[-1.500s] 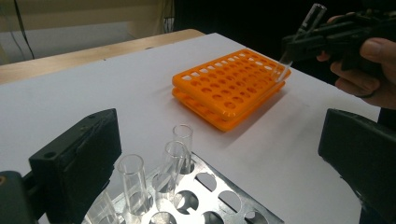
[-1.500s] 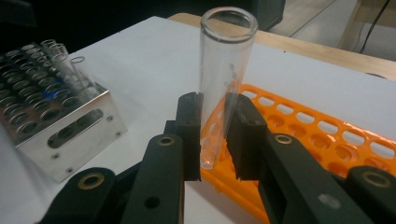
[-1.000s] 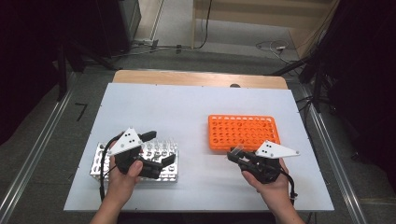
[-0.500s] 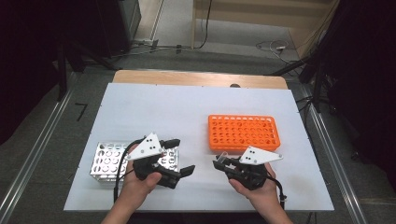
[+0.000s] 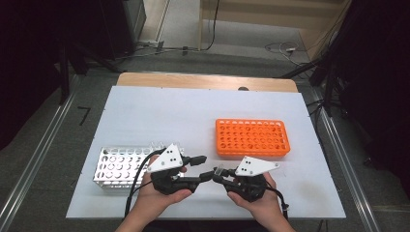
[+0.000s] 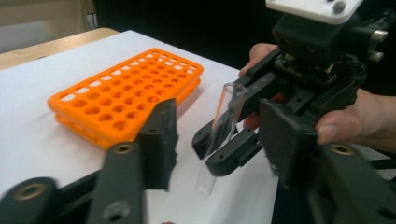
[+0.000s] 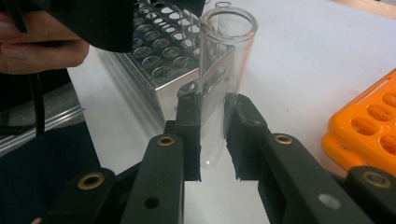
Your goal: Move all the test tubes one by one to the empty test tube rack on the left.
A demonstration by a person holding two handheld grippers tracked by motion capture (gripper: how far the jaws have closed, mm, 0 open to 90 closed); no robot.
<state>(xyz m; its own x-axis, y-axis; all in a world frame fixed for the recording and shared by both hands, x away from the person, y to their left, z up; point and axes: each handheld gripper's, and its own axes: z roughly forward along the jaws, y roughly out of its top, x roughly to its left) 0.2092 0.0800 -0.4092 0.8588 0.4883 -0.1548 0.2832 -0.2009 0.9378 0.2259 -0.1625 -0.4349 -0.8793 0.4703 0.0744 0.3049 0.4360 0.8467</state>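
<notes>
A clear glass test tube stands upright between the jaws of my right gripper, which is shut on its lower half. In the left gripper view the test tube shows in the gap of my left gripper, whose jaws are wide open and touch nothing. From above, the left gripper and right gripper meet tip to tip near the table's front edge. A metal tube rack lies at the front left. An orange tube rack lies to the right of centre.
The white table top has open room behind the racks. A wooden edge runs along the far side, with dark floor and cables beyond. The metal rack is close behind the tube, and the orange rack is to its right.
The left gripper left the metal rack and moved right; the right gripper moved left. They now meet at the front centre, with the tube in the right gripper.
</notes>
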